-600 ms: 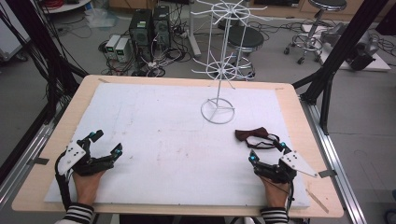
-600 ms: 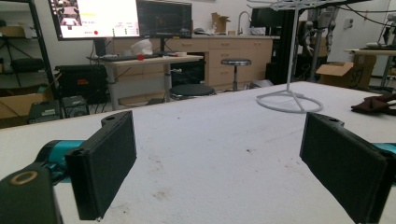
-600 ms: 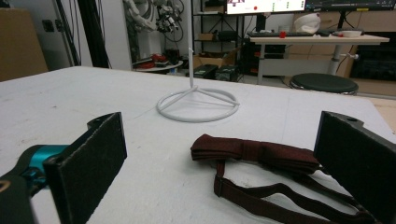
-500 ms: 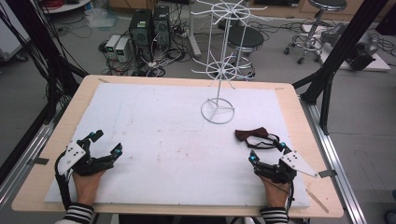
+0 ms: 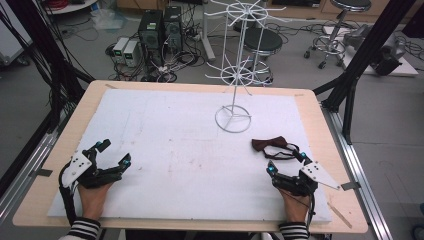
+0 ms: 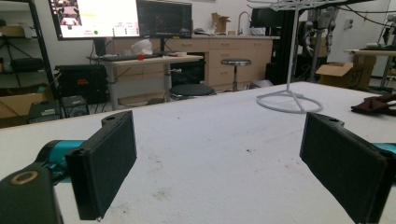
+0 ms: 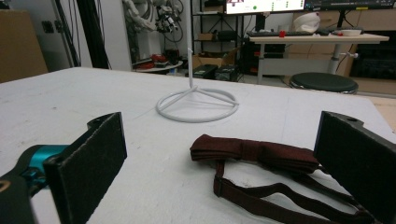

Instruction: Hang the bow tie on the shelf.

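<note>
Resting near the front edge: both grippers sit low on the white board [image 5: 165,135], held by the person's hands.
Right gripper: right gripper [image 5: 286,161] at about 4 o'clock on the board, jaws spread wide with nothing between them; its own view shows the two black pads far apart, bare board in the gap.
Bow tie: dark maroon bow tie [image 5: 269,144] lies flat just ahead of the right gripper, toward 12 o'clock from it; its thin strap [image 7: 280,193] loops back toward the jaws. Whether the strap touches a jaw I cannot tell.
Left gripper: left gripper [image 5: 114,152] at about 8 o'clock, well apart from the bow tie, jaws also wide open and empty, pointing toward 1 o'clock.
Stand: white wire rack [image 5: 233,118] stands upright on its ring base at about 1 o'clock of the board's middle, near the bow tie but apart from it.
Table: light wooden table [image 5: 310,107] edge frames the board.
</note>
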Demonstrator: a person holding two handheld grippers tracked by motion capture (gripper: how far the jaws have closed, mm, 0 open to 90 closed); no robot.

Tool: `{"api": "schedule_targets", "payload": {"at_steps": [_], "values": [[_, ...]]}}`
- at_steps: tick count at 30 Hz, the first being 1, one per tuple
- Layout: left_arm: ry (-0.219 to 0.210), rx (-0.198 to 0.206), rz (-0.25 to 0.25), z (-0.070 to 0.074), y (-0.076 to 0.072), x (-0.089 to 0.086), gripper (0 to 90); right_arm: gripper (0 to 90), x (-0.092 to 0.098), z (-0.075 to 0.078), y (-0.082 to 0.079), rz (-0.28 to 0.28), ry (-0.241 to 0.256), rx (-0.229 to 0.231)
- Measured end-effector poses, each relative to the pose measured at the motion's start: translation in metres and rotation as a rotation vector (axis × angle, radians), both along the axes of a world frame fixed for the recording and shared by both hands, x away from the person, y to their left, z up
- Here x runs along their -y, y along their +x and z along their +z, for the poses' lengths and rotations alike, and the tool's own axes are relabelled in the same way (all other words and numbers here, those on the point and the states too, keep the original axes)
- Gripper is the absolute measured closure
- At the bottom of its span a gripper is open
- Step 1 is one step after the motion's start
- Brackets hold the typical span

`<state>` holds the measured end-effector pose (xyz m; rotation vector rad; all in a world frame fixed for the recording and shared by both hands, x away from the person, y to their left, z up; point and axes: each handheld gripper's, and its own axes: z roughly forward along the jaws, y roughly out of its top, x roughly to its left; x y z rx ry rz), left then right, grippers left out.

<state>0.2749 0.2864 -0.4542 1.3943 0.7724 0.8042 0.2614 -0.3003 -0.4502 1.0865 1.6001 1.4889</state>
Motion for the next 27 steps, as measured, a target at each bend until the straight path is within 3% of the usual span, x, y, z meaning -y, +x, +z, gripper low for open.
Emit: {"api": "schedule_targets", "payload": {"at_steps": [11,18,27], "values": [[-0.001,0.001,0.000,0.000,0.000,0.000,11.1,1.8,0.001,0.001,0.000,-0.006,0.010,0.008],[-0.003,-0.001,0.001,0.000,0.000,0.000,11.1,1.8,0.004,0.012,0.002,0.006,0.017,0.016],[-0.002,-0.001,0.001,0.000,0.000,0.000,11.1,1.9,0.004,0.040,0.017,0.050,-0.062,-0.039]]}}
